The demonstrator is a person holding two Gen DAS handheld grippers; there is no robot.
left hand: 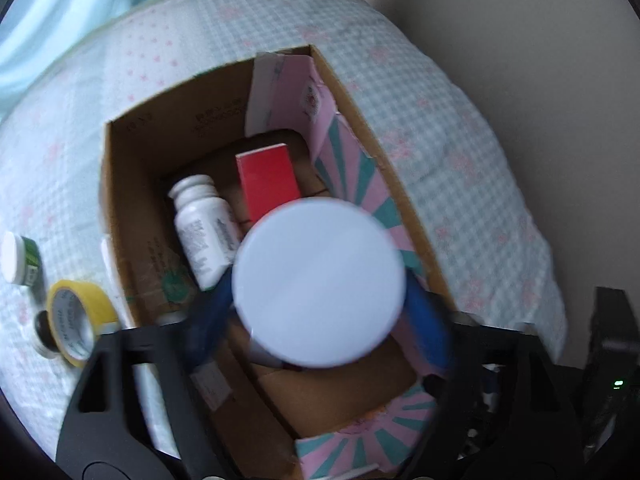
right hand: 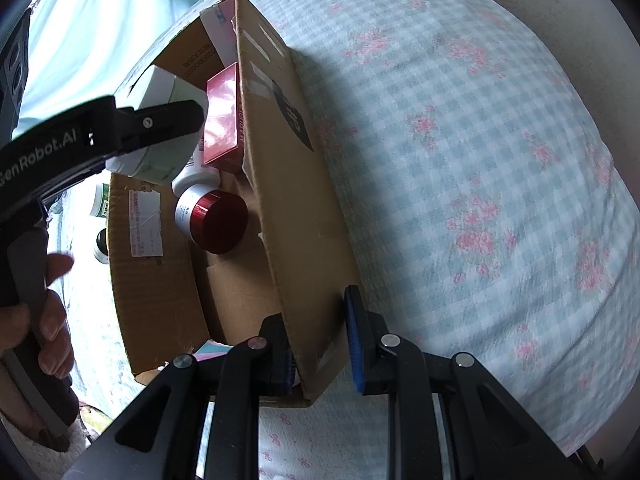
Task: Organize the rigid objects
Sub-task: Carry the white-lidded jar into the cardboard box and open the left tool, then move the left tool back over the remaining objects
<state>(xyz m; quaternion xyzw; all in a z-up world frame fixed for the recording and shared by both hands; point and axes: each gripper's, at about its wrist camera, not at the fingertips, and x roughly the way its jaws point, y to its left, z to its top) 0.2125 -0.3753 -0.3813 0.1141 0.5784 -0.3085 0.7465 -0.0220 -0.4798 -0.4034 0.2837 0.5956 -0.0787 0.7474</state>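
The big white-capped jar (left hand: pixel 318 284) fills the middle of the left wrist view, hiding much of the cardboard box (left hand: pixel 132 184) floor beneath it; its body shows only from the right wrist view, pale green and white. The left hand-held gripper (left hand: pixel 320 316) has its blue pads spread wide at either side of the jar's cap, blurred, and whether they touch it is hard to say. The right wrist view alone shows a red-lidded jar (right hand: pixel 214 222) on the box floor. Both views show a red carton (left hand: pixel 268 182) and a white bottle (left hand: pixel 204 228) lying inside. The right hand-held gripper (right hand: pixel 320 344) is clamped narrowly on the box's near wall. The box sits on a checked, flowered bedcover (right hand: pixel 460 160). Outside it, in the left wrist view, lie a yellow tape roll (left hand: pixel 76 324) and a small green jar (left hand: pixel 20 258), cut off at the edge.
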